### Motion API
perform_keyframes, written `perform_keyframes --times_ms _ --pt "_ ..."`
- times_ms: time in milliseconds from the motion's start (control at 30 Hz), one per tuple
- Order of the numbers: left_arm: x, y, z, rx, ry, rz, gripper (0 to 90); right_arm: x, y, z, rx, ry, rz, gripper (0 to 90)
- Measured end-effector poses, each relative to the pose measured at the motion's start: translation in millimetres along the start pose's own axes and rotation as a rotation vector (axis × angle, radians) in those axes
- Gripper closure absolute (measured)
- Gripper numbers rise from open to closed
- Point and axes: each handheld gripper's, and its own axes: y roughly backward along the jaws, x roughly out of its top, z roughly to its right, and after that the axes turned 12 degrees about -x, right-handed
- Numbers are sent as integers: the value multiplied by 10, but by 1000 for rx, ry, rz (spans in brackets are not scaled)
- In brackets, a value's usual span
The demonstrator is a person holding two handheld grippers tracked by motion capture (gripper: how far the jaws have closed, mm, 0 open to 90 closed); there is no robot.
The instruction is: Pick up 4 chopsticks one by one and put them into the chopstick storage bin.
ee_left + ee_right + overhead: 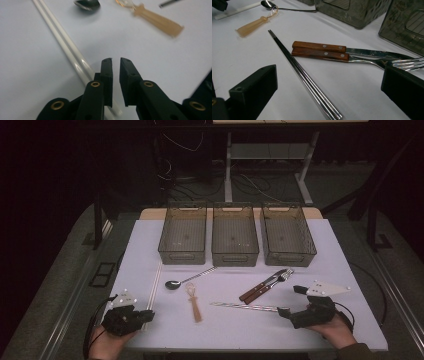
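Observation:
My left gripper point(150, 314) point(115, 60) rests at the table's front left corner, its jaws open by only a narrow gap with nothing between them. A pair of white chopsticks point(155, 287) point(67, 45) lies just beside its left jaw. My right gripper point(291, 300) point(329, 75) sits at the front right, jaws open wide. A pair of metal chopsticks point(245, 307) point(304, 75) runs into the space between those jaws, untouched. A wood-handled knife point(319, 46) and fork point(319, 54) lie side by side just beyond.
Three dark mesh bins point(182, 256) point(235, 259) point(290, 259) stand in a row at the back of the white table point(340, 270). A metal spoon point(175, 283) point(87, 3) and a small utensil with a tan handle point(194, 304) point(160, 22) point(252, 25) lie mid-table.

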Motion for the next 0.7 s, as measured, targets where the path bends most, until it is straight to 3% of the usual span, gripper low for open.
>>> perform_keyframes --times_ms 267,533,700 --pt "265 -89 -160 41 36 43 671 1 3 104 10 4 -9 8" --pt "629 -280 -363 108 48 58 671 0 -36 91 19 37 -23 8" --pt "806 -417 -534 173 45 35 673 -2 -45 69 14 50 -30 8"
